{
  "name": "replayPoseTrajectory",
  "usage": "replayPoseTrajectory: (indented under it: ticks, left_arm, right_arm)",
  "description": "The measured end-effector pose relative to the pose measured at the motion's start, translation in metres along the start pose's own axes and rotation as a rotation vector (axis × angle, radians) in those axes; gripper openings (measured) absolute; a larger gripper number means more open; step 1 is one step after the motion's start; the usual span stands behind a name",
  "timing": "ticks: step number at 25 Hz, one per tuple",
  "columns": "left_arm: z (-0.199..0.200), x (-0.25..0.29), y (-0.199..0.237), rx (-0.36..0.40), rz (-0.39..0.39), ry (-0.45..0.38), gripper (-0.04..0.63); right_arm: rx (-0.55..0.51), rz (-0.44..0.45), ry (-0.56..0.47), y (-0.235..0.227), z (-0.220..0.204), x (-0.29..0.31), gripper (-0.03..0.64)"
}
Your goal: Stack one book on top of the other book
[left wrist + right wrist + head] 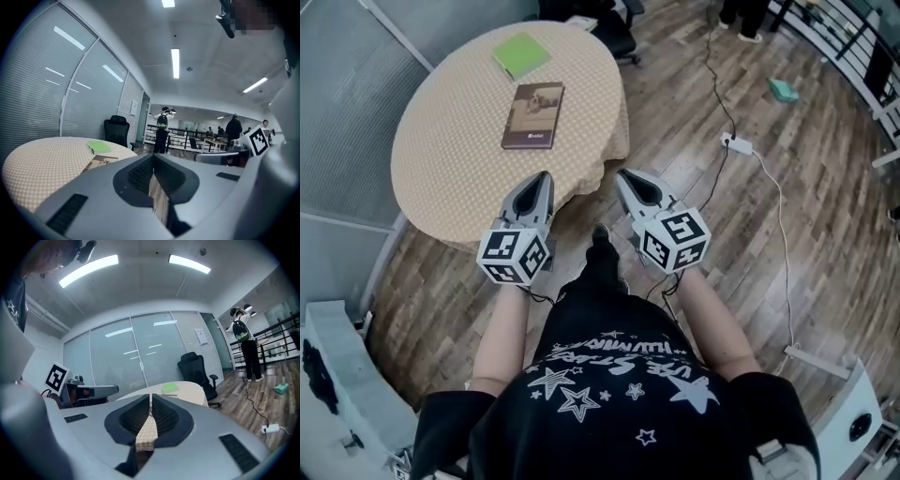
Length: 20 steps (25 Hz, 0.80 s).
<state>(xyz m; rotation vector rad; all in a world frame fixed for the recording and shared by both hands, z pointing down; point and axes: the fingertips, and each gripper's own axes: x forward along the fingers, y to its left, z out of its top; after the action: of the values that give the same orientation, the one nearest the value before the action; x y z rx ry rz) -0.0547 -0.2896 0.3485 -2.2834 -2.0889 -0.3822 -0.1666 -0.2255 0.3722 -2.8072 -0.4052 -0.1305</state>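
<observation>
Green book [521,53]: lies flat near the far edge of the round table [441,159], on the checked cloth.
Brown book [533,115]: lies flat toward the table's right edge, on the near side of the Green book. The two are close but apart, not stacked.
Left gripper [546,176]: jaws pressed fully together, holding nothing. Its tips hang over the table's near edge and point toward the books.
Right gripper [622,174]: jaws closed to a bare slit, holding nothing. It sits just off the table's near right edge, over the wooden floor [694,112].
Spacing: the grippers are side by side, both well short of either book.
Power strip [737,143]: white, on the floor to the right of the table, with cables running from it.
Office chair [614,28]: black, beyond the table's far edge.
Standing person [162,133]: wears a backpack and stands by a railing in the background.
</observation>
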Motion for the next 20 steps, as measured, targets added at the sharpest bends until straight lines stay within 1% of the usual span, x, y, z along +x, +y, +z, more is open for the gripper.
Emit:
replayPoseTrajectory:
  ticks: [5, 10, 16, 20]
  left_arm:
    - [0.005, 0.038, 0.009, 0.010, -0.026, -0.004, 0.009]
    - [0.011, 0.088, 0.041, -0.005, -0.014, 0.007, 0.009]
    - [0.028, 0.151, 0.073, -0.012, -0.006, 0.004, 0.009]
    - [0.033, 0.183, 0.100, -0.019, -0.003, 0.006, 0.009]
  right_arm:
    - [-0.004, -0.031, 0.007, -0.028, 0.006, 0.021, 0.032]
    - [0.017, -0.068, 0.021, -0.073, 0.018, 0.057, 0.032]
    - [0.020, -0.082, 0.030, -0.122, 0.040, 0.109, 0.032]
    - [0.019, -0.084, 0.037, -0.144, 0.050, 0.149, 0.032]
